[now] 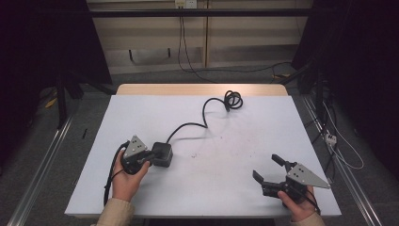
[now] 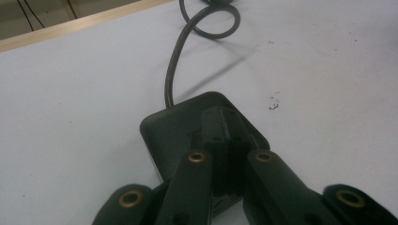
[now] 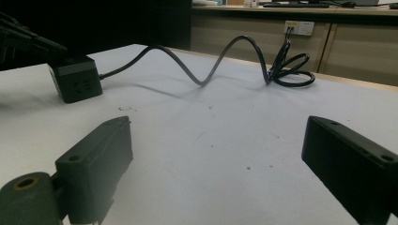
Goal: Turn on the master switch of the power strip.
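The table [image 1: 141,113] carries a white surface with a strip of bare wood along its far edge. Faint dark specks mark the surface near its middle.

A black cable [image 1: 207,110] runs from a loose coil [image 1: 233,100] near the far edge, right of centre, in a rising curve down to the cube; in the right gripper view the cable [image 3: 211,65] arches clear of the surface between coil and cube.

The left gripper [image 1: 153,154] sits near the left edge, towards the near side, held in the person's left hand [image 1: 126,181]. A grey plate [image 1: 135,147] tops it. In the left gripper view its jaws stand nearly together, clamped on a raised part on top of the cube [image 2: 197,126]; the pads press against that part from both sides.

The right gripper [image 1: 267,168] rests at the near right corner, in the right hand [image 1: 297,205]. Its jaws are spread wide apart and hold nothing; bare surface lies between them in the right gripper view.

The cube [image 1: 162,154], a black socket block, sits on the surface left of centre, towards the near edge. One face shows socket slots in the right gripper view [image 3: 77,79].
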